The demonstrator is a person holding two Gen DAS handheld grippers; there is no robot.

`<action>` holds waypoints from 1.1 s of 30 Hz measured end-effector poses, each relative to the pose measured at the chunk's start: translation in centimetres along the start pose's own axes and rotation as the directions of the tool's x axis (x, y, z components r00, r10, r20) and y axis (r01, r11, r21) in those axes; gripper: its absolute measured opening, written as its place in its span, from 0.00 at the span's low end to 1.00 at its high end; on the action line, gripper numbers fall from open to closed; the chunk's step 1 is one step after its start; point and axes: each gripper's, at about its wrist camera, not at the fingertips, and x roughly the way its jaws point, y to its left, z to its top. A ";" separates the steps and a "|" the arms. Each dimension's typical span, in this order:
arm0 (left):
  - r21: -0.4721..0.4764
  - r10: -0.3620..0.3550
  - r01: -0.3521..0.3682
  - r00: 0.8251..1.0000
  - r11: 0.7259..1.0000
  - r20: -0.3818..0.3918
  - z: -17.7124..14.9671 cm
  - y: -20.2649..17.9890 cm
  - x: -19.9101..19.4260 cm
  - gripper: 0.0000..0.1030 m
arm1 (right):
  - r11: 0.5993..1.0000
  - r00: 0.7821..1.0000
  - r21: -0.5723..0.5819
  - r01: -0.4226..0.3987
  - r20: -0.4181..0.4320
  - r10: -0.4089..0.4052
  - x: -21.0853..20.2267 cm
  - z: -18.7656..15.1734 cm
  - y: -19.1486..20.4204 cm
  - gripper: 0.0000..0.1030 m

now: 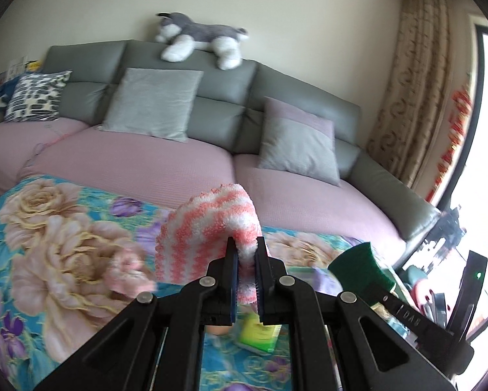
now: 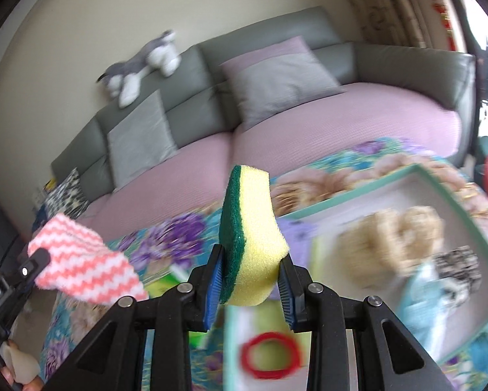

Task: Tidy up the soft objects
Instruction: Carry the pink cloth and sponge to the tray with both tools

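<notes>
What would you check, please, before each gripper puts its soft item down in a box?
1. Left gripper shut on the pink-and-white cloth: ok, pinched at a fold.
2. Right gripper shut on the sponge: ok, squeezed between both jaws.
3. Teal-rimmed box in the right gripper's view: ok, open, beside the sponge.
4. Room left in that box: cannot tell; fluffy beige item and other contents are blurred.
5. Second box with the red ring: cannot tell, mostly hidden behind the gripper.
6. Grippers apart from each other: ok.
</notes>
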 end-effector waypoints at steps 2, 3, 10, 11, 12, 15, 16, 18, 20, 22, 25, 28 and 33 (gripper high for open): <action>0.020 -0.030 0.031 0.999 0.999 -0.012 -0.4 -1.8 0.7 0.09 | 0.999 0.999 0.017 0.029 0.019 -0.029 -0.8 0.5 -1.7 0.32; 0.030 -0.046 0.046 0.999 0.998 -0.022 -0.6 -2.7 1.1 0.09 | 0.999 0.998 0.028 0.045 0.031 -0.046 -1.3 0.8 -2.8 0.32; 0.109 -0.136 0.143 0.988 0.984 -0.067 -2.3 -8.5 3.2 0.09 | 0.981 0.975 0.068 0.182 0.114 -0.189 -4.6 2.3 -8.0 0.32; 0.119 -0.146 0.154 0.987 0.981 -0.072 -2.5 -9.1 3.4 0.09 | 0.978 0.972 0.075 0.196 0.117 -0.204 -4.8 2.4 -8.7 0.32; 0.128 -0.156 0.165 0.985 0.978 -0.077 -2.7 -9.8 3.7 0.09 | 0.974 0.968 0.084 0.212 0.117 -0.221 -4.9 2.4 -9.5 0.32; 0.158 -0.188 0.202 0.977 0.967 -0.097 -3.5 -11.8 4.7 0.09 | 0.962 0.957 0.099 0.256 0.113 -0.267 -4.8 2.3 -11.1 0.32; 0.172 -0.197 0.212 0.975 0.962 -0.103 -3.9 -12.6 5.1 0.09 | 0.958 0.953 0.096 0.269 0.115 -0.279 -4.6 2.3 -11.5 0.32; 0.186 -0.203 0.222 0.972 0.957 -0.115 -4.5 -13.4 5.8 0.09 | 0.952 0.947 0.086 0.294 0.111 -0.303 -4.1 2.1 -12.1 0.32; 0.189 -0.210 0.232 0.969 0.954 -0.130 -5.0 -13.8 6.8 0.09 | 0.949 0.943 0.076 0.307 0.106 -0.314 -3.4 1.9 -12.5 0.32; 0.183 -0.210 0.238 0.965 0.954 -0.160 -5.6 -13.9 7.9 0.09 | 0.941 0.936 0.058 0.332 0.102 -0.337 -2.9 1.7 -12.6 0.32; 0.182 -0.184 0.223 0.961 0.958 -0.207 -6.4 -14.1 9.6 0.09 | 0.939 0.936 0.053 0.339 0.086 -0.342 -2.2 1.7 -12.7 0.32; 0.167 -0.149 0.199 0.951 0.966 -0.269 -7.5 -13.8 11.1 0.09 | 0.944 0.944 0.048 0.326 0.043 -0.328 -1.2 1.3 -12.9 0.32; 0.152 -0.094 0.149 0.943 0.977 -0.319 -8.4 -12.7 11.8 0.09 | 0.953 0.954 0.041 0.299 -0.031 -0.298 0.5 0.6 -13.0 0.32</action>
